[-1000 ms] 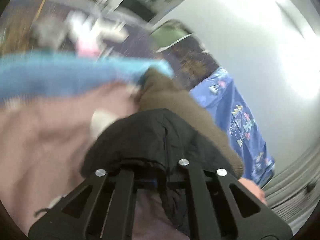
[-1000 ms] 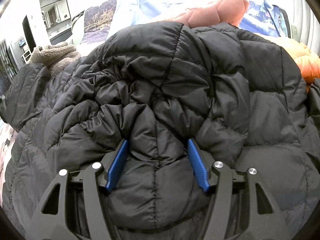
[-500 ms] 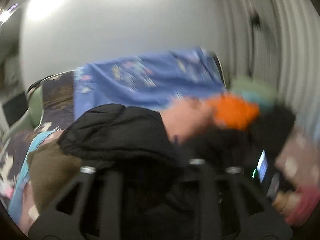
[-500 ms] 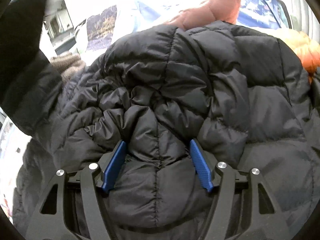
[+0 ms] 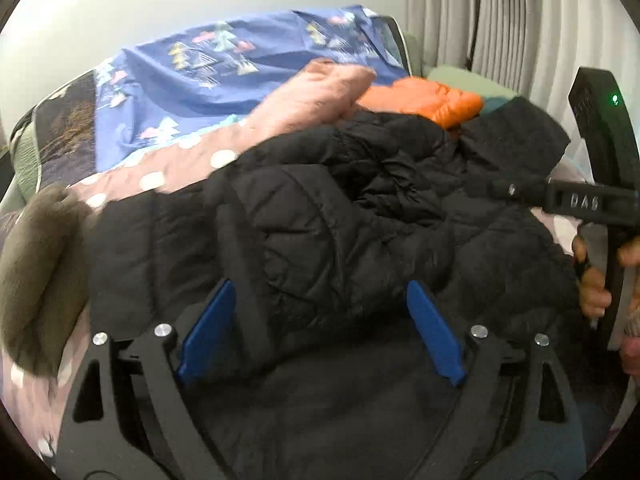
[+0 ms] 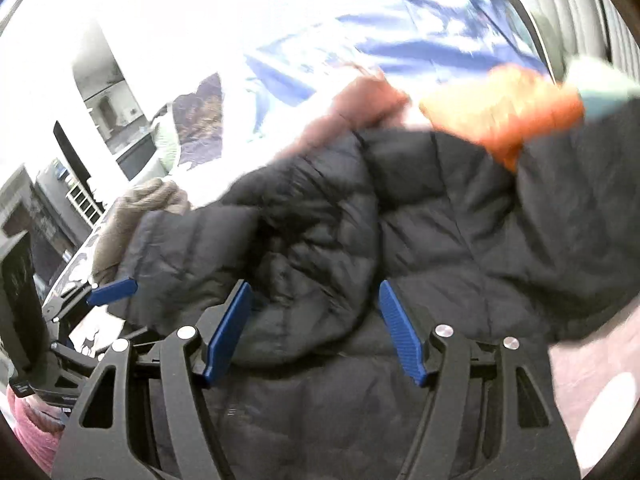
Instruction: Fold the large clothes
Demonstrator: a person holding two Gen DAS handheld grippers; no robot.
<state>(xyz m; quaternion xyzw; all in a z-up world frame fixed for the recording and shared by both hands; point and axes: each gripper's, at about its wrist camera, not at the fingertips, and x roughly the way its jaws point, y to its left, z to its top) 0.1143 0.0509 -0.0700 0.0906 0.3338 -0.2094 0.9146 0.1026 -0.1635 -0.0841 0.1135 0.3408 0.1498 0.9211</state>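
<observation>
A black puffer jacket (image 5: pixel 360 208) lies crumpled on the bed. My left gripper (image 5: pixel 320 332) hovers over its near edge with its jaws opening wide. Jacket fabric lies under and between the blue pads (image 5: pixel 208 332), and neither pad presses on it. My right gripper (image 6: pixel 314 328) is shut on a bunched fold of the same jacket (image 6: pixel 312 272). The left wrist view shows a hand (image 5: pixel 592 292) holding the right gripper's body at the far right. One blue pad (image 6: pixel 112 292) of the left gripper shows at the left of the right wrist view.
A brown fuzzy garment (image 5: pixel 36 280) sits at the jacket's left. A pink puffer (image 5: pixel 312 96), an orange puffer (image 5: pixel 424 100) and a blue patterned sheet (image 5: pixel 224 68) lie behind it on the dotted pink bed cover (image 5: pixel 160 172). Curtains (image 5: pixel 500 20) hang at the back right.
My left gripper let go of the black fabric, swung right across the bed while rolling, and its jaws spread wide. My right gripper rose, still holding the jacket fold.
</observation>
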